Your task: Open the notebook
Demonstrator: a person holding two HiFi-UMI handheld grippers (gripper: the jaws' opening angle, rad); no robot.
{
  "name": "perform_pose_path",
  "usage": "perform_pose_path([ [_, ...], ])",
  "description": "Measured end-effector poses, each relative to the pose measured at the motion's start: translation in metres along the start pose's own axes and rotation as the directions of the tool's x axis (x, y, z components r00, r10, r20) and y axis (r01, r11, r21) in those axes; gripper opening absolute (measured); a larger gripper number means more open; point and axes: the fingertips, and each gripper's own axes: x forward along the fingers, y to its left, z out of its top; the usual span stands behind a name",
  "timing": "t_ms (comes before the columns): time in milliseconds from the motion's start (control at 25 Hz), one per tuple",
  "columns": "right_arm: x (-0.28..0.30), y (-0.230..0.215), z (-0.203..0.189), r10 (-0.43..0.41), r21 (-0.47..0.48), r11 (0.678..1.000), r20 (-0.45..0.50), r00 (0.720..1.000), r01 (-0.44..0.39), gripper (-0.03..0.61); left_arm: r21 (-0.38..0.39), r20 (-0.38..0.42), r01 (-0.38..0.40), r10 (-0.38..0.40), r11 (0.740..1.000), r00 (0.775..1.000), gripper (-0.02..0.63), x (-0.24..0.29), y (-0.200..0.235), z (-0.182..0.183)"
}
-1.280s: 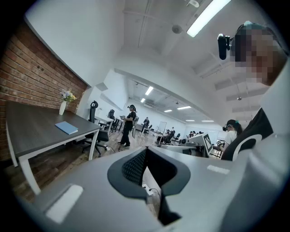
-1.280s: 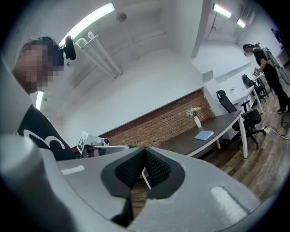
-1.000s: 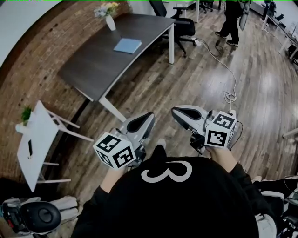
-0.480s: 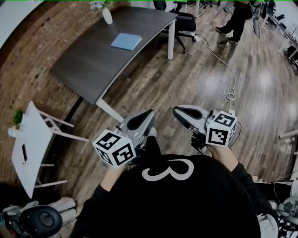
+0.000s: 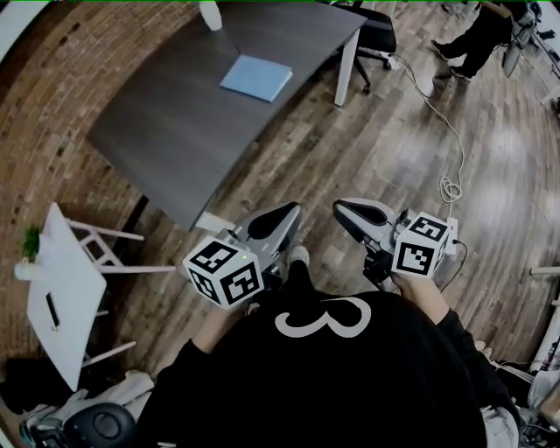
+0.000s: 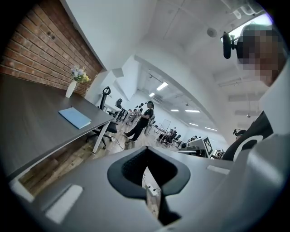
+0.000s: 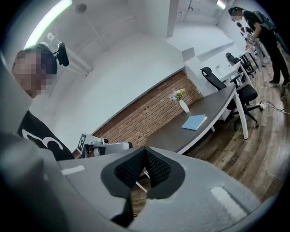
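A light blue notebook (image 5: 256,77) lies closed on the far half of a dark grey table (image 5: 175,131). It also shows in the left gripper view as the notebook (image 6: 74,118) and in the right gripper view as the notebook (image 7: 195,121). Both grippers are held side by side in front of the person's chest, over the wooden floor and short of the table's near corner. My left gripper (image 5: 284,216) is shut with nothing between its pads (image 6: 136,168). My right gripper (image 5: 344,210) is also shut and empty, its pads (image 7: 154,166) pressed together.
A white vase (image 5: 210,13) stands at the table's far end by the brick wall (image 5: 44,114). An office chair (image 5: 378,35) is behind the table. A cable (image 5: 450,185) runs across the floor. A person (image 5: 479,35) stands far right. A small white table (image 5: 54,302) is at left.
Both grippers have come forward together toward the table. The table and notebook now sit larger and lower in the head view. Both pairs of jaws have stayed shut.
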Motion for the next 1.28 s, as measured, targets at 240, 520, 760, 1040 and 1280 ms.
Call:
perform_pose_path([
  [240, 0.076, -0.047, 0.043, 0.002, 0.025, 1.0, -0.019, 1.0, -0.002, 0.0, -0.004, -0.022, 0.001, -0.001, 1.0, 1.0, 0.017, 0.027, 0.076, 0.052],
  [520, 0.134, -0.092, 0.09, -0.01, 0.003, 1.0, -0.012, 1.0, 0.01, 0.0, -0.008, -0.013, -0.008, 0.008, 1.0, 1.0, 0.017, 0.054, 0.153, 0.1],
  [760, 0.158, -0.121, 0.114, 0.001, 0.005, 1.0, -0.016, 1.0, -0.001, 0.0, -0.008, -0.022, -0.022, 0.022, 1.0, 1.0, 0.017, 0.08, 0.186, 0.12],
  [1040, 0.181, -0.175, 0.138, 0.056, 0.018, 0.998, -0.073, 0.996, -0.055, 0.0, -0.03, -0.002, -0.097, 0.097, 0.995, 0.995, 0.017, 0.121, 0.225, 0.14],
  [1280, 0.202, -0.233, 0.182, 0.124, 0.021, 0.992, -0.135, 0.983, -0.123, 0.0, -0.081, 0.028, -0.185, 0.188, 0.979, 0.982, 0.017, 0.168, 0.261, 0.161],
])
